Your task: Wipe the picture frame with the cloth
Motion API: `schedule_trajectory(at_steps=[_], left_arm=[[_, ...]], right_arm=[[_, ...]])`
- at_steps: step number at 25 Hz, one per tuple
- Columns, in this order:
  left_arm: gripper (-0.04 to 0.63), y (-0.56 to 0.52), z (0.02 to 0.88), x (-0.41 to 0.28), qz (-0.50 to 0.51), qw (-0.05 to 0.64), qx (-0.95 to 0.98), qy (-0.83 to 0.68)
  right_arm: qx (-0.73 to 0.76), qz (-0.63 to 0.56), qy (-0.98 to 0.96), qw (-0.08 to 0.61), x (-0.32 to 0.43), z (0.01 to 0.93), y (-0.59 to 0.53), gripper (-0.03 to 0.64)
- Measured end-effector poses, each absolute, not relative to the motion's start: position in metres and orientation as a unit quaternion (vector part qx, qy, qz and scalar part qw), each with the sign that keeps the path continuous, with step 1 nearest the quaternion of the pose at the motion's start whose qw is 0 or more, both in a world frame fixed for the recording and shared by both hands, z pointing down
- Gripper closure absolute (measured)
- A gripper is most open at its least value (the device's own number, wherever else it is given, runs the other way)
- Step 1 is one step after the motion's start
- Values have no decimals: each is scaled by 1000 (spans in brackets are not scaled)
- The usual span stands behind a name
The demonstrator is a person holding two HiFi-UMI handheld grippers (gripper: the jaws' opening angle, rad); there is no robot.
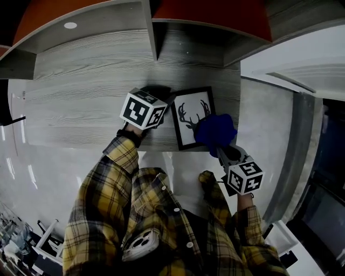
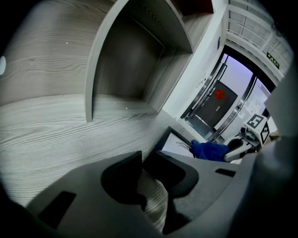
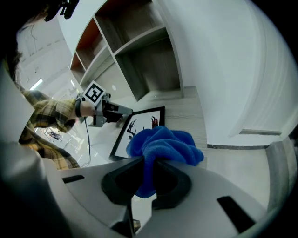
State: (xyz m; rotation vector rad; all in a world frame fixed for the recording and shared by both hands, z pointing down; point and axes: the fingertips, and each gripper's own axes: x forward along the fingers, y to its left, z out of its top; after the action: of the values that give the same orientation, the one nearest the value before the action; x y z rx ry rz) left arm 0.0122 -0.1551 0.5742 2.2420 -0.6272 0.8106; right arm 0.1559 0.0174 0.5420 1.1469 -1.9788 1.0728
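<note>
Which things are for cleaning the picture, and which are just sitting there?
For the job: picture frame; blue cloth; right hand-held gripper, squeezing the cloth; left hand-held gripper, by the frame's corner.

Just there: wooden top under the frame; shelf cubbies behind it; phone in the shirt pocket.

Grey wood-grain counter [image 1: 81, 102] — upright divider [image 1: 152, 29] at its rear edge, red back panels [image 1: 215, 12] above. Glossy white floor [image 1: 32, 167] along the front edge — phone [image 1: 141, 243] in a plaid pocket.
</note>
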Motion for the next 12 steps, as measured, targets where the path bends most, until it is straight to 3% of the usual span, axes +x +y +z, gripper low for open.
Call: schedule_trajectory(at_steps=[12], left_arm=[[508, -159, 494, -21, 212, 345, 866, -292]], right_arm=[[451, 336, -813, 147, 131, 411, -47, 568]])
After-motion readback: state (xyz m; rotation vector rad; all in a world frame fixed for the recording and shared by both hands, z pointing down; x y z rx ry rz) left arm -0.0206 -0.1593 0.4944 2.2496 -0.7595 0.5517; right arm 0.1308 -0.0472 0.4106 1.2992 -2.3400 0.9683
